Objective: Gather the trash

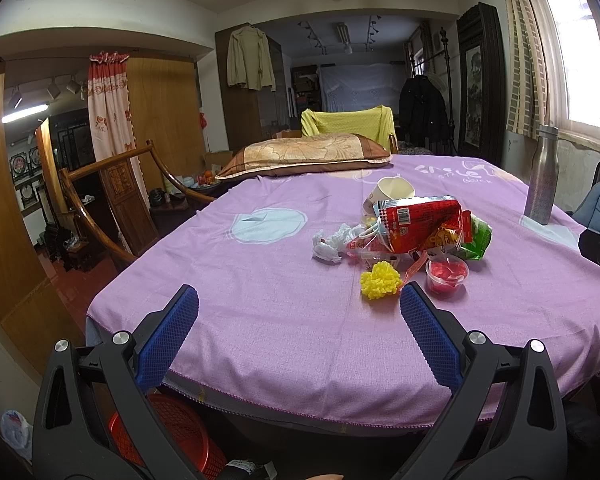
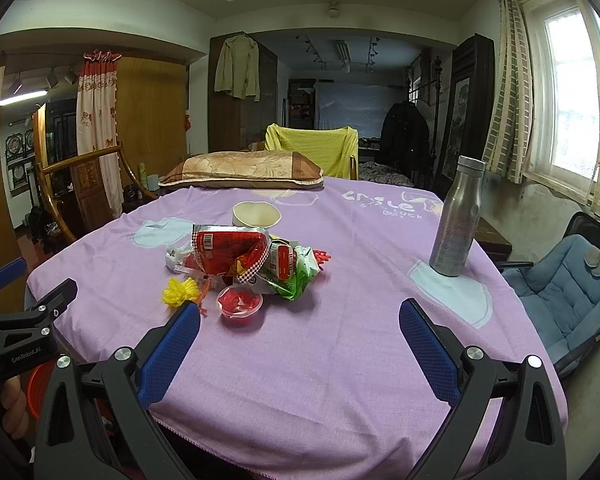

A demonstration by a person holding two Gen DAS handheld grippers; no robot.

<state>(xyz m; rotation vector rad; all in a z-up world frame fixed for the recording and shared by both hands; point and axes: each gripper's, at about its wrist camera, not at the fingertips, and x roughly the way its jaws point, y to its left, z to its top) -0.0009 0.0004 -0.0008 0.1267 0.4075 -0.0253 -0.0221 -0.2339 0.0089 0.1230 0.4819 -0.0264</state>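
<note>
While both the left claw [image 1: 299, 305] and right claw [image 2: 299, 319] gape wide and empty short of the trash pile [image 1: 416, 232], nothing is gripped. Loose outliers like the yellow pompom [image 1: 380, 280] probably suit a first pinch, dropped into the red basket [image 1: 172, 432]

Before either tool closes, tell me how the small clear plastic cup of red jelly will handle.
The small clear plastic cup of red jelly looks thin-walled, so it would probably flex if squeezed. It appears open-topped, so tilting may spill it. Standing low and wide, it seems unlikely to tip when nudged.
</note>
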